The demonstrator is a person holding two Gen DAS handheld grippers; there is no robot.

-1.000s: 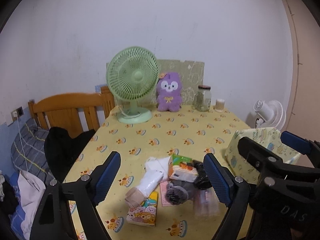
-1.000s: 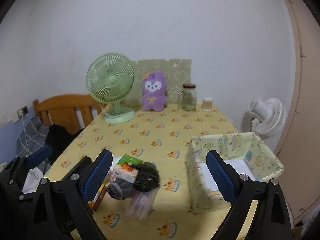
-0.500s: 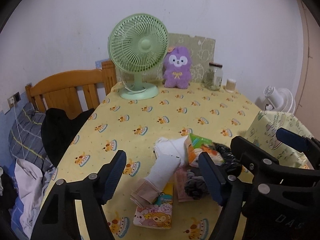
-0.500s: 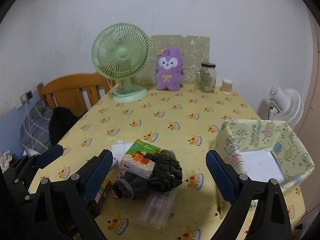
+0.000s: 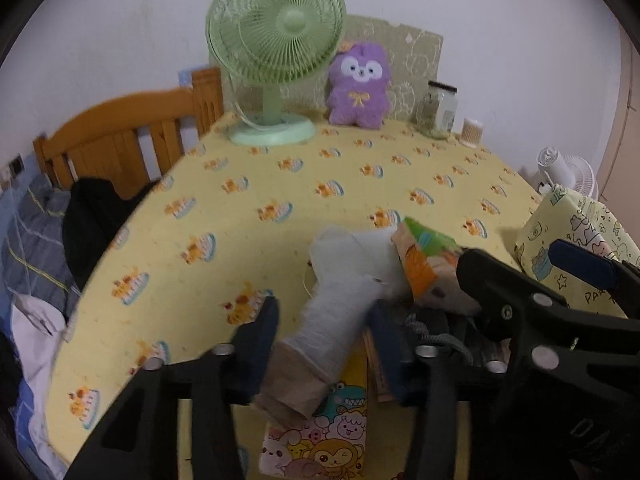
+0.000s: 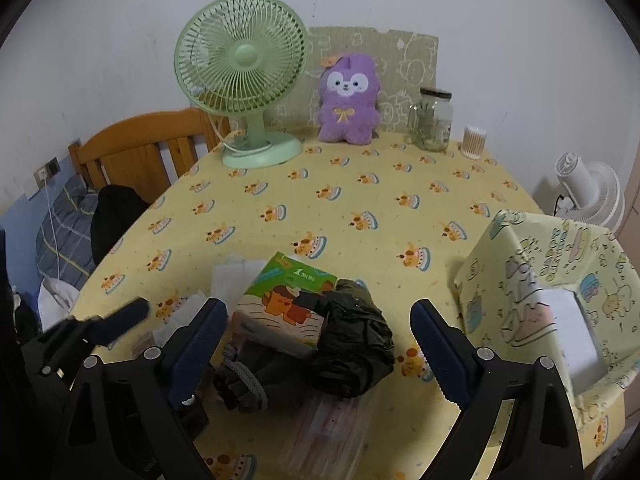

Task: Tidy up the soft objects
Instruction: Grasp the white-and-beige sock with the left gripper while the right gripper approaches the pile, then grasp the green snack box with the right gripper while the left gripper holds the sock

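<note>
Lying in a heap at the near edge of the yellow tabletop (image 6: 360, 200): white sock (image 5: 332, 320), tissue pack (image 6: 288, 300), black bag (image 6: 352, 344). Left hand-held gripper (image 5: 324, 344) just narrowing around the sock, contact unclear; right hand-held gripper (image 6: 316, 344) spread wide. Patterned bin (image 6: 552, 280) alongside; green fan (image 6: 240, 92) by the wall.

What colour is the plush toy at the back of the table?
Purple, with a yellow bow; the plush toy shows best in the right wrist view.

tissue pack (image 6: 286, 304): "1" | fabric box (image 5: 580, 256): "PAR"
</note>
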